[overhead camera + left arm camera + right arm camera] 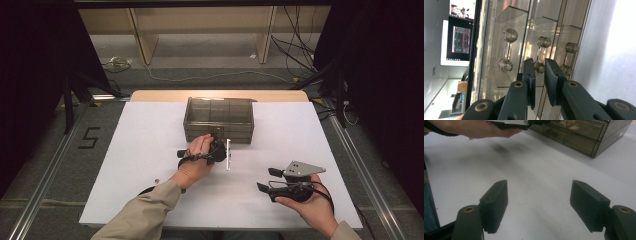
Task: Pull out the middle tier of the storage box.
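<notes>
Two left gripper (539,71) fingers (529,75) nearly closed around drawer handle (540,53), contact unclear

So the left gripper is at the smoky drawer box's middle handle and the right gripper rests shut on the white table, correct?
Not quite: the right gripper is open, its jaws standing wide apart over the white table in the right gripper view. The left gripper is indeed at the middle handle of the drawer box.

White table cover (145,150), a floor marking "5" (89,137), cables (210,76) (floor beyond), wooden shelving (200,30).
</notes>
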The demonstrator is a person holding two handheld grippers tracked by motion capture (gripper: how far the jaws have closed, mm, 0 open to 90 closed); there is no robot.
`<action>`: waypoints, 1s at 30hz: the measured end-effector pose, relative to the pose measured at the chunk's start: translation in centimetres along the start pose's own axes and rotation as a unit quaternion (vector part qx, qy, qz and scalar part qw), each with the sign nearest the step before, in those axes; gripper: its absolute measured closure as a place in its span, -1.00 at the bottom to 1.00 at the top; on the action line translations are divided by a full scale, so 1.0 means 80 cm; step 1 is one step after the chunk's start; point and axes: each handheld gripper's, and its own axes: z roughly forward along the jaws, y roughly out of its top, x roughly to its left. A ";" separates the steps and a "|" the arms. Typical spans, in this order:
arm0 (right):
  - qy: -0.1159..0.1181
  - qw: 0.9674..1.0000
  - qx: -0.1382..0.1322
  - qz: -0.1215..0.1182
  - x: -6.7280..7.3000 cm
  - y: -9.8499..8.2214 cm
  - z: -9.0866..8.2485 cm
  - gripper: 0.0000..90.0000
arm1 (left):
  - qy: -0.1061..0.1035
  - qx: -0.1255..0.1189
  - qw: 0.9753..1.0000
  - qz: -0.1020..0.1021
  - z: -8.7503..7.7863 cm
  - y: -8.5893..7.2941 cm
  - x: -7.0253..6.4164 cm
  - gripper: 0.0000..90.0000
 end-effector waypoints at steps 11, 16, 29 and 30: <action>0.001 1.000 0.000 -0.001 0.000 0.000 0.000 -0.30 | 0.003 0.001 1.000 0.003 0.000 0.000 -0.001 0.77; 0.001 1.000 0.000 -0.001 0.000 0.000 0.000 -0.30 | 0.006 0.002 1.000 0.003 0.000 0.000 -0.002 0.77; 0.001 1.000 0.000 -0.002 0.000 0.000 0.000 -0.30 | 0.009 0.004 1.000 0.007 -0.001 0.001 -0.003 0.78; 0.000 1.000 0.000 -0.002 0.000 0.000 0.000 -0.30 | 0.010 0.003 1.000 0.006 -0.001 0.000 -0.004 0.78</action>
